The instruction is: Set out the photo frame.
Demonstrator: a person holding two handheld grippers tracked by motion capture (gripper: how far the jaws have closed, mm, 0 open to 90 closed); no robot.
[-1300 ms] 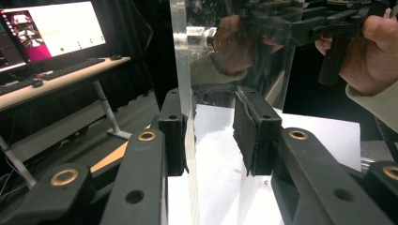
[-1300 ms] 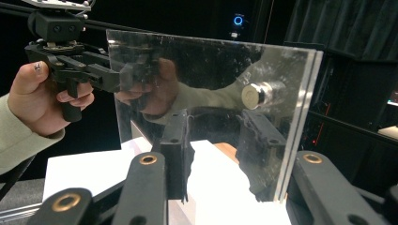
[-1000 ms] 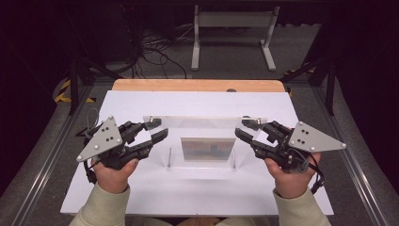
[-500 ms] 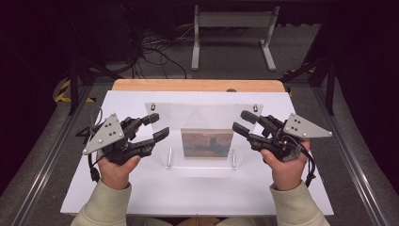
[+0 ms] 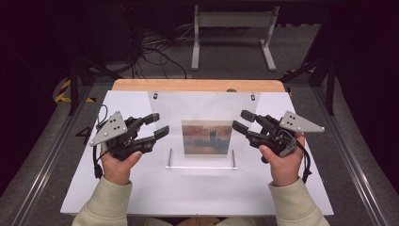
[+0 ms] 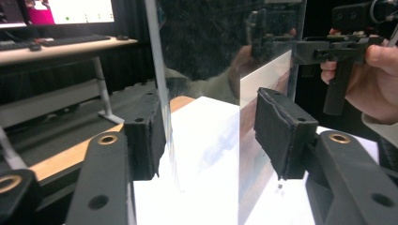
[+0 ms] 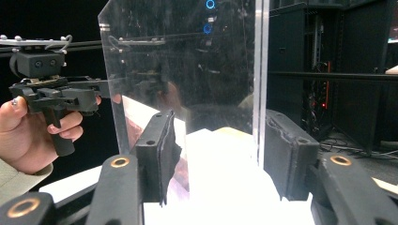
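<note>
A clear acrylic picture stand [image 5: 202, 106] is upright mid-table, with a reddish landscape print [image 5: 207, 137] in its lower half. My left gripper [image 5: 160, 125] is at its left edge and my right gripper [image 5: 241, 120] at its right edge. Both pairs of jaws have just been opening. In the left gripper view the panel's edge [image 6: 157, 70] runs between the jaws of the left gripper [image 6: 211, 131], beside one pad and well apart from the other. In the right gripper view the panel edge [image 7: 260, 70] passes between the spread jaws of the right gripper [image 7: 220, 145].
The stand rests on a white board [image 5: 197, 193] over a wooden tabletop [image 5: 197, 85]. Behind the table are a metal stand [image 5: 233, 28] and loose cables [image 5: 150, 52] on the floor. Metal rails [image 5: 343, 155] run along both sides.
Both hands have come lower and closer to the person, and both pairs of jaws stand wider. The panel's top edge now sits farther back and the print shows more fully.
</note>
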